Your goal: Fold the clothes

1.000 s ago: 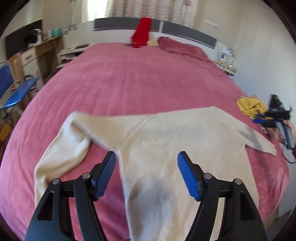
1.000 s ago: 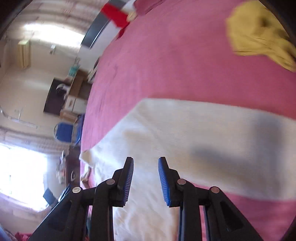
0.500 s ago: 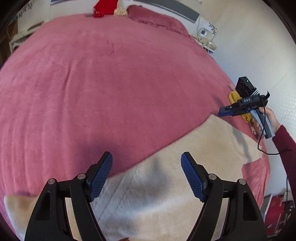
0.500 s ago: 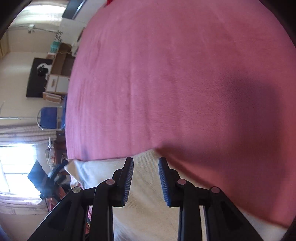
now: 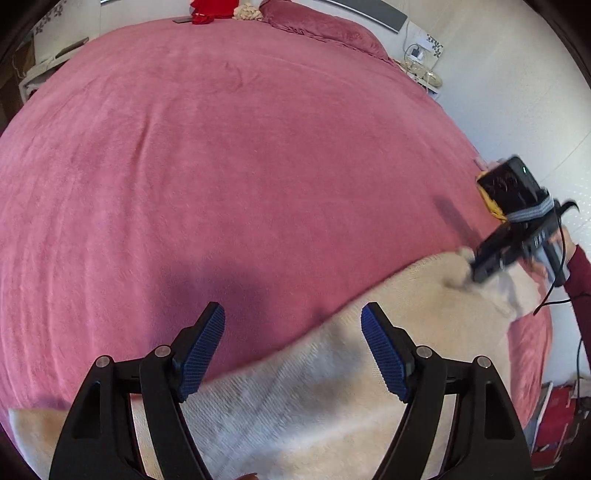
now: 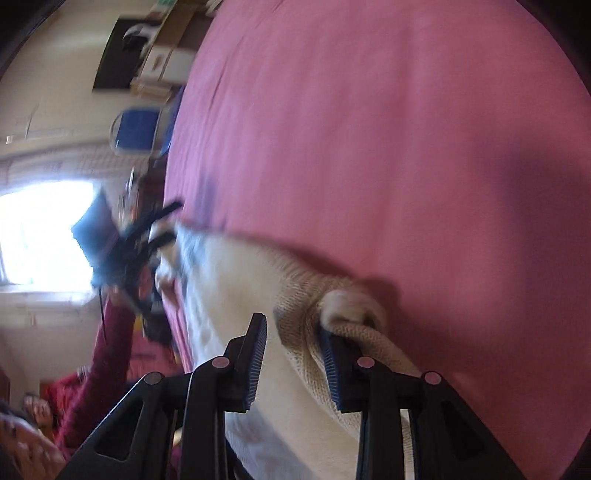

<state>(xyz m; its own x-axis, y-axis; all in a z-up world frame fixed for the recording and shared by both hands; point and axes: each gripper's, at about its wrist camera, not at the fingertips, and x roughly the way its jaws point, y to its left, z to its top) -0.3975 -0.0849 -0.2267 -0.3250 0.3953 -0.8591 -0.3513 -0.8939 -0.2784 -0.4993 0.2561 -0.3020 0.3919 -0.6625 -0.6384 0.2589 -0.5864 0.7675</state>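
A cream knitted sweater lies spread on the pink bedspread, its upper edge running diagonally. My left gripper hovers just above that edge, jaws wide open and empty. My right gripper shows at the right of the left wrist view, down on the sweater's far corner. In the right wrist view the right gripper has its jaws apart, with a bunched fold of the sweater draped over the right finger. The left gripper appears there, blurred, at the sweater's other end.
A yellow garment lies at the bed's right edge behind the right gripper. A red garment and a pink pillow sit at the headboard. A blue chair stands beside the bed. The bed's right edge drops near a white wall.
The right gripper has come down onto the sweater's far corner and opened wider, with fabric now bunched over one finger. The left gripper stays open over the sweater's edge.
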